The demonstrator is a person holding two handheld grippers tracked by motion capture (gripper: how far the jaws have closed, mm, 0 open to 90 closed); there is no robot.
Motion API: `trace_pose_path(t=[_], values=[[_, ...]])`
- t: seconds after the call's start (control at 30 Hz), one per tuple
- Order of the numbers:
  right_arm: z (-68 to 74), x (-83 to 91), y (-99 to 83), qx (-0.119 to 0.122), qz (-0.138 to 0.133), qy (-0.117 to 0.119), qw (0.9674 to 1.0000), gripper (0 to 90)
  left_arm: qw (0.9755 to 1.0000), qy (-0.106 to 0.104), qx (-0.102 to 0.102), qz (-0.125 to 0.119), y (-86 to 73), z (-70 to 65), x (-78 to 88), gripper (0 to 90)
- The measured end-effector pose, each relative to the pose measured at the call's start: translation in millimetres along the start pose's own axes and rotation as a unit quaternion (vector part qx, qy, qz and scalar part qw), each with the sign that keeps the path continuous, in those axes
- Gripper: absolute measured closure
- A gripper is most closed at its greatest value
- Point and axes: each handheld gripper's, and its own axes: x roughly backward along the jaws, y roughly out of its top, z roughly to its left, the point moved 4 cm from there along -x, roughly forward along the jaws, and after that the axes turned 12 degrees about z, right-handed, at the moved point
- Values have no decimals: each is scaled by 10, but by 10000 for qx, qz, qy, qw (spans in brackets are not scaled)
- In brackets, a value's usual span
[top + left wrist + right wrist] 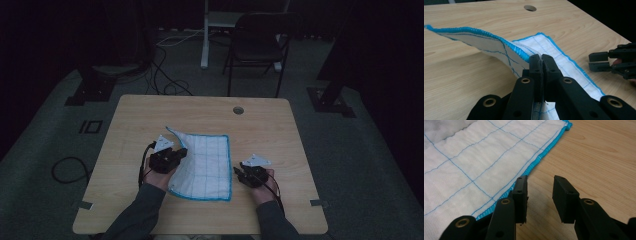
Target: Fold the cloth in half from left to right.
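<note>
A white cloth [205, 165] with a thin blue grid and a bright blue hem lies in the middle of the wooden table [135, 120]. My left gripper [181, 151] is shut on the cloth's left edge and holds that edge lifted off the wood. In the left gripper view the cloth [499, 47] arches up from the table into the closed left gripper [540, 58]. My right gripper [238, 170] rests just right of the cloth's right hem. The right gripper [539, 185] stands open over bare wood, with the hem [534, 162] beside its left fingertip [521, 187].
A round cable hole [238, 110] sits near the table's far edge. Beyond the table stand a dark chair [257, 42] and a white desk leg [205, 35], with cables on the floor [165, 75]. Bare wood lies left and right of the cloth.
</note>
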Motion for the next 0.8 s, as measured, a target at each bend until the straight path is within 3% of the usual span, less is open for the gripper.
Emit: trace_pose_path(t=[0.8], values=[[-8, 9, 0, -4, -15, 0, 10000, 650, 9993, -195, -307, 117, 165, -273, -220, 881]])
